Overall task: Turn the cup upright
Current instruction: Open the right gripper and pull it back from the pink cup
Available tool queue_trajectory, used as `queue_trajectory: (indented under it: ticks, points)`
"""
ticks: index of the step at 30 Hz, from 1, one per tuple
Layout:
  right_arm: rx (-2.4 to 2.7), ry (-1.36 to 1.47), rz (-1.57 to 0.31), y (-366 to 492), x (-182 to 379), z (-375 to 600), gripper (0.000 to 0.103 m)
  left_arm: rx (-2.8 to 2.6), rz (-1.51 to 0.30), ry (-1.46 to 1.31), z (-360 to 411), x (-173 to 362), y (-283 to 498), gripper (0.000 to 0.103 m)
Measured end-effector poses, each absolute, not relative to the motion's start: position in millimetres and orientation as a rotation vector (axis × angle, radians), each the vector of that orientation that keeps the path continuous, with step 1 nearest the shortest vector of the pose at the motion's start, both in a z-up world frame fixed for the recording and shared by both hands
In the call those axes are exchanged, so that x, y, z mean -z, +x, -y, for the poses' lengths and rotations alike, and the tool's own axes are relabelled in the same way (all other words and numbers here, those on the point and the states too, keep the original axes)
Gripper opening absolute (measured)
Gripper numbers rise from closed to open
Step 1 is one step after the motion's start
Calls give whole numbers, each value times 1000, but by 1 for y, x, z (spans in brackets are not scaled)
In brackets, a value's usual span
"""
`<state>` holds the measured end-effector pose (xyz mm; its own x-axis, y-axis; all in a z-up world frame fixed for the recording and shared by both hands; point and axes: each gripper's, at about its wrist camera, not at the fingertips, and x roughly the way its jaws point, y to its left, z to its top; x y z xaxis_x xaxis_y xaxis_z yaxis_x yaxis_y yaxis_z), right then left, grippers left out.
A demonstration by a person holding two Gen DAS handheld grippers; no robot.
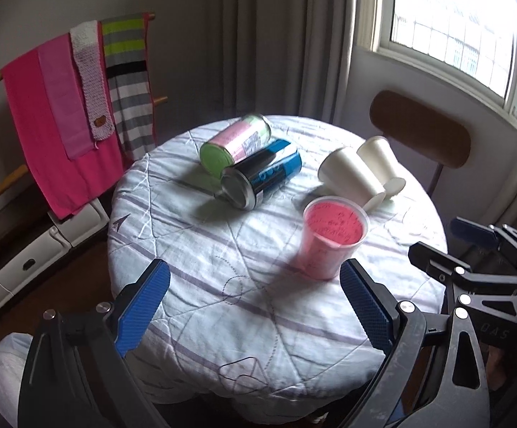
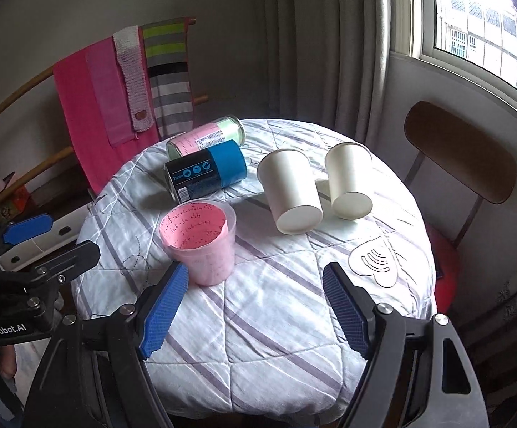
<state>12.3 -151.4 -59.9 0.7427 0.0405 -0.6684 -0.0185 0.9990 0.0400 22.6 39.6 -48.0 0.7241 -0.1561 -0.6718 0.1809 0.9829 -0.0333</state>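
A clear plastic cup lined with pink paper [image 1: 331, 237] [image 2: 203, 242] stands upright on the round table. Two white paper cups lie on their sides side by side behind it: one [image 1: 349, 174] [image 2: 290, 192] nearer, one [image 1: 381, 164] [image 2: 349, 180] farther right. My left gripper [image 1: 254, 303] is open and empty above the table's near part, its right finger close to the pink cup. My right gripper [image 2: 256, 306] is open and empty, its left finger just in front of the pink cup. Each gripper shows at the edge of the other's view.
Two cans lie on their sides at the back: a pink and green one [image 1: 237, 142] [image 2: 204, 135] and a black and blue one [image 1: 262, 176] [image 2: 204, 171]. The table wears a striped quilted cloth [image 1: 222, 285] [image 2: 276, 321]. A wooden chair [image 1: 419, 128] [image 2: 461, 149] stands at the right. A towel rack [image 1: 62, 107] stands at the left.
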Motion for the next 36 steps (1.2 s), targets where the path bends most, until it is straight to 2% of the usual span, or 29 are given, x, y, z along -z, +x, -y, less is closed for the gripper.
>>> queue_trajectory:
  ticks: [22,36]
  points:
    - [44,56,-646,-30,25,176,80,67,-611,56,-5,15,-15,102]
    - [58,81,-620,-36,16,190,80,33,-594,35,-16,8,-17,103]
